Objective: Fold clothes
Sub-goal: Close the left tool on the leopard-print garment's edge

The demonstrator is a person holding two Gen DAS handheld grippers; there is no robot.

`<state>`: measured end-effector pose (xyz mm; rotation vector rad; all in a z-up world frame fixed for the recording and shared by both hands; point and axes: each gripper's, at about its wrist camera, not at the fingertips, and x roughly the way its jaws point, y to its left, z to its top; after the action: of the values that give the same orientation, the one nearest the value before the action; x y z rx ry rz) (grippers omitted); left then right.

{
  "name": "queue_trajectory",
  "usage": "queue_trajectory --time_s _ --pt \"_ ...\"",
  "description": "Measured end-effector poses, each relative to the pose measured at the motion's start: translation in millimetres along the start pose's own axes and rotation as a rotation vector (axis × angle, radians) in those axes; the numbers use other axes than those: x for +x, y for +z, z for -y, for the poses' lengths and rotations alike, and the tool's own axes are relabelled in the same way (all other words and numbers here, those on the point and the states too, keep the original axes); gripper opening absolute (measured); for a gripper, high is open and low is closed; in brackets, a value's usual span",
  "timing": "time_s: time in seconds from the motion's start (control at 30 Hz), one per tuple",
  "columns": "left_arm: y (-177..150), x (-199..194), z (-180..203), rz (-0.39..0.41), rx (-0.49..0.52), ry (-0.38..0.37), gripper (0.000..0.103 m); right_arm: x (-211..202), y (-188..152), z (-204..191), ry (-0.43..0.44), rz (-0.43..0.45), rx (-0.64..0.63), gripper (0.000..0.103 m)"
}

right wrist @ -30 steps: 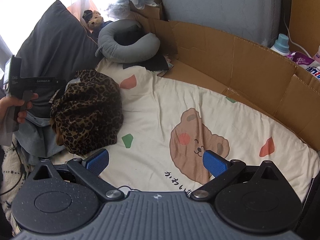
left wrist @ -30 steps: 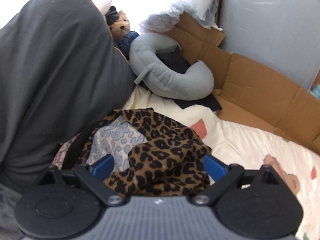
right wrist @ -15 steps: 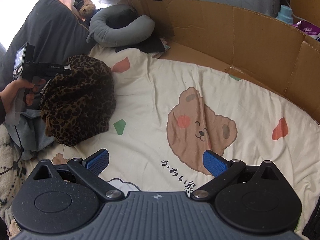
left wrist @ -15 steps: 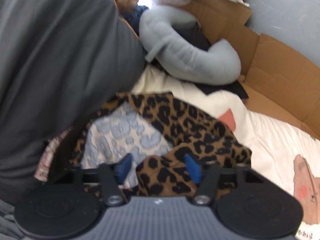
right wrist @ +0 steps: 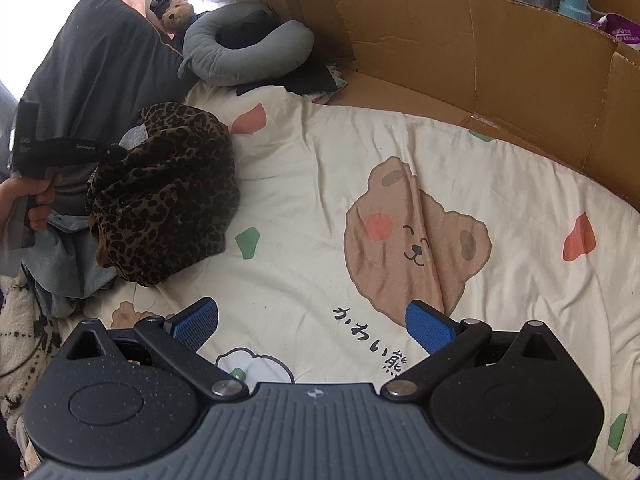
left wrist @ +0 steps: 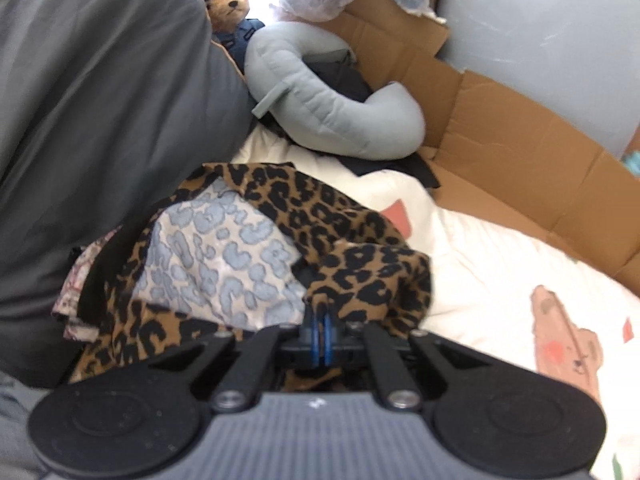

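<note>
A crumpled leopard-print garment (left wrist: 344,248) with a pale grey-blue inner side lies bunched on the cream bear-print bedspread (left wrist: 500,264). My left gripper (left wrist: 322,334) is shut on a fold of its brown spotted cloth, blue pads pressed together. In the right wrist view the same leopard-print garment (right wrist: 164,196) sits at the left as a heap, with a hand holding the left gripper (right wrist: 116,153) at its upper edge. My right gripper (right wrist: 312,326) hangs open over the bedspread (right wrist: 320,208), well to the right of the garment, nothing between its fingers.
A dark grey pillow (left wrist: 92,112) leans at the left. A grey neck pillow (right wrist: 244,46) and a small teddy bear (right wrist: 176,6) lie at the back. Cardboard walls (right wrist: 480,52) border the bed's far and right sides. More clothes (right wrist: 64,264) pile at the lower left.
My left gripper went from open around the leopard garment to shut on a fold of it. The right gripper stayed open and drifted slightly over the bedspread.
</note>
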<state>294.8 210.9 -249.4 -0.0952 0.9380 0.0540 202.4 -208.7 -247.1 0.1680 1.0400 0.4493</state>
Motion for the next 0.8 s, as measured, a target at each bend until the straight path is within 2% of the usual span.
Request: queue_trajectory --time_s 0.4,0.57,0.8 --pt "-64.4 -39.6 21.9 0.004 -0.084 -0.131 0.003 0.2 2.6 -1.6 0.031 0.004 0.012 0.103" --pt "-87.4 -48.2 33.3 -0.005 -0.075 -0.172 0.003 3.4 4.4 -6.0 0.051 0.001 0.015 0.103" --pt "-118.1 -48.5 58.7 -0.057 -0.066 -0.288 0.003 7.2 5.2 -14.3 0.079 -0.007 0.002 0.103"
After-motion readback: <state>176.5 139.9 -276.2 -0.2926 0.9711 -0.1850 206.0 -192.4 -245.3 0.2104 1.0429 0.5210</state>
